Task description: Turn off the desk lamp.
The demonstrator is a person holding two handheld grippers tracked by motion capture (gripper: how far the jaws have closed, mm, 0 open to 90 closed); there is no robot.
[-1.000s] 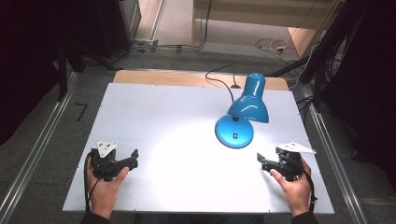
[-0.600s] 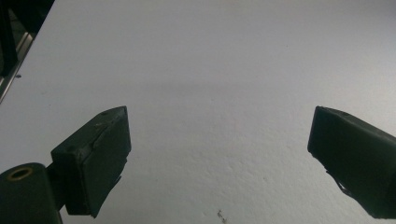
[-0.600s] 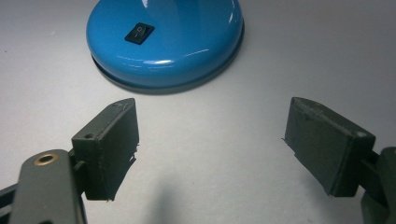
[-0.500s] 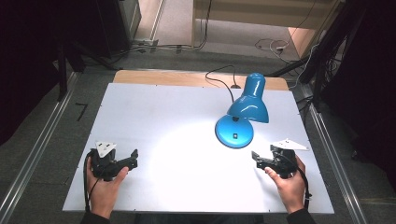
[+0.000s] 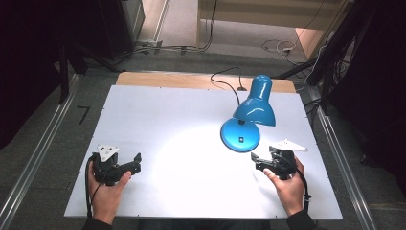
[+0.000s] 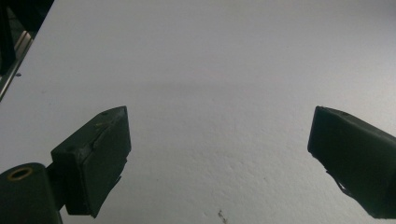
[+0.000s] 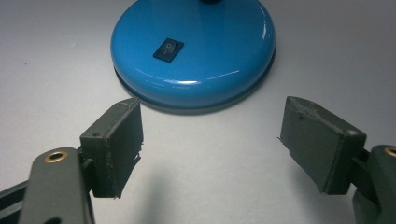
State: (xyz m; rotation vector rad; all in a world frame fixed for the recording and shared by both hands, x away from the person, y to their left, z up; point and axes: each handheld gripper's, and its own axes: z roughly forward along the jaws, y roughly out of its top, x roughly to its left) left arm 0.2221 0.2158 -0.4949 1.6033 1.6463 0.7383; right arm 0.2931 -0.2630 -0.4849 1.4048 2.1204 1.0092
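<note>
Lamps: one blue desk lamp [image 5: 249, 117], right of centre
Switches: one black rocker switch [image 7: 168, 49] on its base
Tools: two, left tool [image 5: 135, 162] and right tool [image 5: 257, 160]
Tables: one white table [image 5: 182, 143]

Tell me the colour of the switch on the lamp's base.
Black, set in the glossy blue base; the switch shows best in the right gripper view.
</note>
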